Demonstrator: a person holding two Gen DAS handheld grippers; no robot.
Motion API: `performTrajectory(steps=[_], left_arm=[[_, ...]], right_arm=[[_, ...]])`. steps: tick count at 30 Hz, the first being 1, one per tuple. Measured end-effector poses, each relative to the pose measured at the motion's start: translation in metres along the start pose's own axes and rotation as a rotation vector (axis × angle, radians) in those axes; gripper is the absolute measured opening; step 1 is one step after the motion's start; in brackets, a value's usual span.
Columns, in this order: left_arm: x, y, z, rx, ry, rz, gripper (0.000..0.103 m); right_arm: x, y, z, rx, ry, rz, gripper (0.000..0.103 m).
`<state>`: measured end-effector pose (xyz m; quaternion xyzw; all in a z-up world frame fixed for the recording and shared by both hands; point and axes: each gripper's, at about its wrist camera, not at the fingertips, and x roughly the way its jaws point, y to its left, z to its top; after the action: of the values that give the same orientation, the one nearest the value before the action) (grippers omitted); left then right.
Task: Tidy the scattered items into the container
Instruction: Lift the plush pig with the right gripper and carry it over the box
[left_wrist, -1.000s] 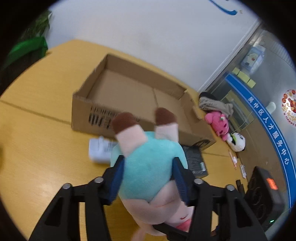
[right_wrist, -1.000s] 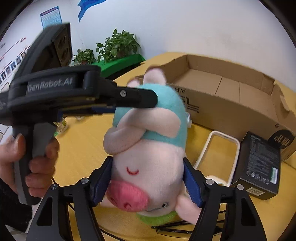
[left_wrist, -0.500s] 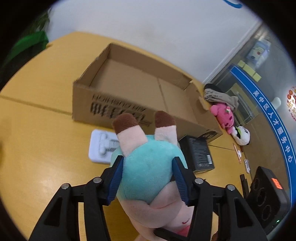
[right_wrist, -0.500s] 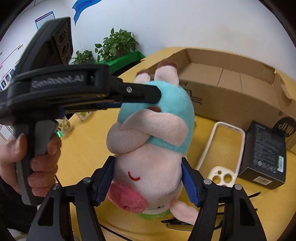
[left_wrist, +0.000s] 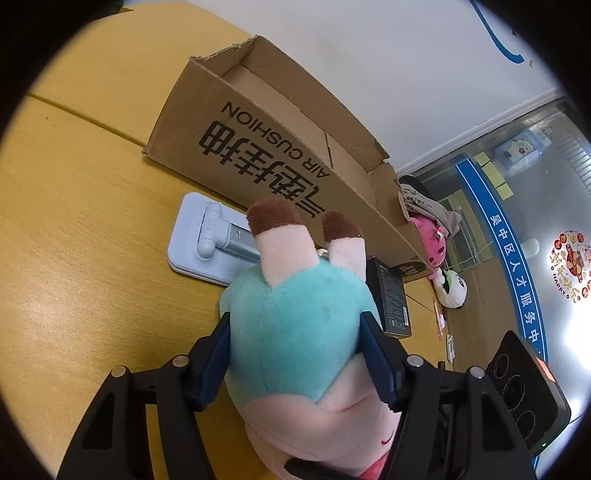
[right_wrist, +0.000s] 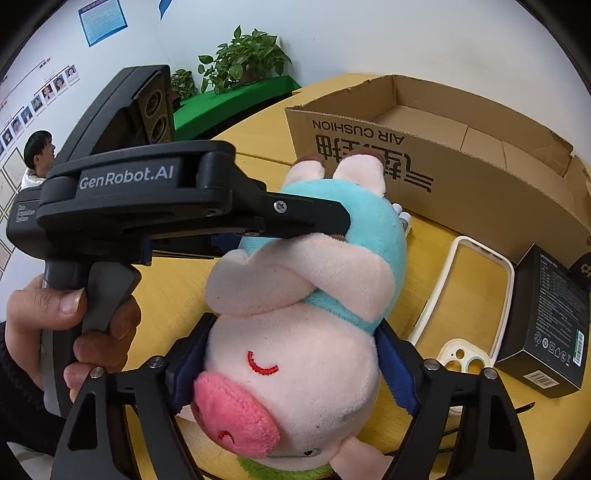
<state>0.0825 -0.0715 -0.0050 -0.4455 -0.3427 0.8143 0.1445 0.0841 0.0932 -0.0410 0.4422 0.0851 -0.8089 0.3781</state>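
Note:
A plush pig (left_wrist: 295, 332) in a teal shirt, with brown hooves, is held upside down above the yellow table by both grippers. My left gripper (left_wrist: 295, 354) is shut on its teal body. My right gripper (right_wrist: 291, 365) is shut on its pink head (right_wrist: 295, 376), and the left gripper's arm shows there from the side (right_wrist: 221, 206). The open cardboard box (left_wrist: 266, 147) marked AIR CUSHION stands just beyond the pig, also seen in the right wrist view (right_wrist: 443, 173); what shows of its inside is empty.
A white phone stand (left_wrist: 207, 240) lies before the box. A black carton (right_wrist: 546, 325) and a cream phone case (right_wrist: 472, 306) lie on the table at right. Plush toys (left_wrist: 436, 240) sit past the box. Potted plants (right_wrist: 243, 59) stand behind.
Both grippers have carried the pig lower and closer to the box's front wall. The box now looms larger, and I see less into it.

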Motion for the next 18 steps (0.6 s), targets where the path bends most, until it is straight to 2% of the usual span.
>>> performTrajectory(steps=[3, 6, 9, 12, 18], left_arm=[[-0.01, -0.02, 0.002, 0.059, -0.025, 0.026, 0.061], [-0.025, -0.053, 0.014, 0.163, -0.064, 0.056, 0.06], [-0.039, -0.079, 0.037, 0.238, -0.105, 0.039, 0.06], [-0.06, -0.119, 0.074, 0.338, -0.164, 0.01, 0.06], [-0.112, -0.202, 0.155, 0.542, -0.293, -0.022, 0.06]], right_arm=[[-0.009, 0.002, 0.002, 0.007, -0.018, 0.018, 0.081], [-0.021, -0.003, 0.012, 0.018, -0.058, 0.05, 0.079], [-0.044, 0.0, 0.028, 0.003, -0.12, 0.037, 0.079], [-0.074, -0.001, 0.057, -0.024, -0.207, 0.002, 0.079], [-0.145, -0.001, 0.144, -0.097, -0.399, -0.086, 0.079]])
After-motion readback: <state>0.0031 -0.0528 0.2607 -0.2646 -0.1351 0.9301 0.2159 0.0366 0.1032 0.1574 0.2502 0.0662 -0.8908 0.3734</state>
